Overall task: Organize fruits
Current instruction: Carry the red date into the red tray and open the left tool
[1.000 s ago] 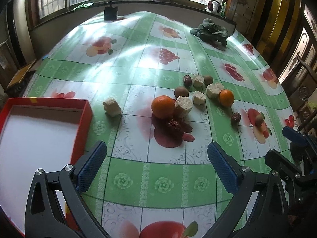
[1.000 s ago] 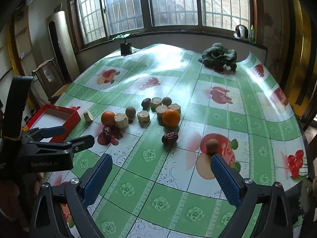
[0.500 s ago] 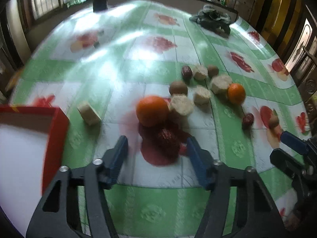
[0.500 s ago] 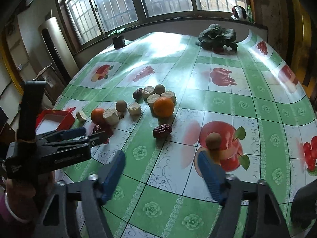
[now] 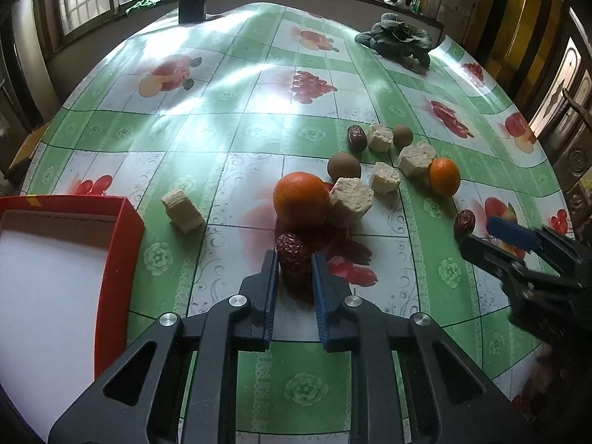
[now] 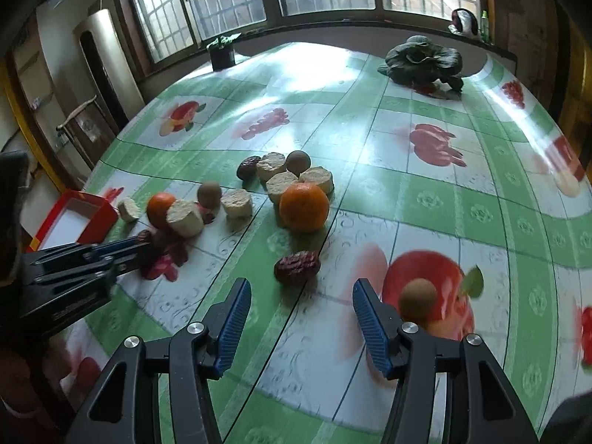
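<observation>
left tool [image 5: 294, 262] clamped on date [image 5: 292, 255], low on the table [image 5: 259, 129], touching orange [image 5: 301, 198] | risk: lifting nudges orange, it rolls | right tool [image 6: 301, 318] jaws apart, second date [image 6: 297, 267] just ahead, untouched | red box [image 5: 122, 229] to the left

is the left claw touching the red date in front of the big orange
Touching. The left wrist view shows the left claw with both blue pads pressed against the sides of the red date.

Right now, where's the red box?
Left wrist view, far left: the red box sits at the table's near-left edge, beside a pale chunk.
</observation>
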The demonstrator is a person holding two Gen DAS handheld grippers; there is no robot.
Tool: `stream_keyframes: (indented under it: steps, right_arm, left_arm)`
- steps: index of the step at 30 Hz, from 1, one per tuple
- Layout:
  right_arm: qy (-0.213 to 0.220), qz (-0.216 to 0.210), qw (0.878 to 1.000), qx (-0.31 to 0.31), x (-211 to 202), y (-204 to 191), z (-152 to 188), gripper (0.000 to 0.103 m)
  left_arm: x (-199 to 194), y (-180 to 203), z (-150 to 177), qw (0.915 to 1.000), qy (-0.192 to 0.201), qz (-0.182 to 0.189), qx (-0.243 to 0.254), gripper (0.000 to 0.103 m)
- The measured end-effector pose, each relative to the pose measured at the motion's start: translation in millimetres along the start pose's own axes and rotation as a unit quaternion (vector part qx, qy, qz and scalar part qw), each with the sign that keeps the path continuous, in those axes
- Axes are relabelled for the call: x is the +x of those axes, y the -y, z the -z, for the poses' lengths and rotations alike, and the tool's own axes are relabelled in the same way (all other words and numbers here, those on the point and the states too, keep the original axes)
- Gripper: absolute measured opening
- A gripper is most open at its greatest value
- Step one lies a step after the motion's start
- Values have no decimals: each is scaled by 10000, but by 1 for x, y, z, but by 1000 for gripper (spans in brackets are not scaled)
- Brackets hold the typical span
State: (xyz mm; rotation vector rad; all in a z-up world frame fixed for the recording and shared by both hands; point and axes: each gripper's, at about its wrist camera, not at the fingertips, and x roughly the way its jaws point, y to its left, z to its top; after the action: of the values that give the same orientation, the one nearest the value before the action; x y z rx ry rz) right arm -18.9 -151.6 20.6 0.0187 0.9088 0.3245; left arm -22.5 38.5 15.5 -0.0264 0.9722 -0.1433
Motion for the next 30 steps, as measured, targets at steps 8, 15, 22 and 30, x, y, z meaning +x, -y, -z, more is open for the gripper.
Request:
stream_keyframes:
  steps: [8,15,22,30]
  right_arm:
    - [-46,131,9989,-448,15,-5,-12,28]
    - [25,-32,9993,-385,-2,-19,2,28]
    - [138,-367,9980,-498,-20,-56,6,28]
    - [191,-823,9933,-792,-28,-108,0,28]
  left_arm:
    - [-13,-7,5,9998,4,213,9,17]
    - [-36,-15,12,9992,100,374,11,17]
    - [-67,-26,17,9993,276,263,17,17]
    - [-99,-66,26,9985,429,-282,-195,17]
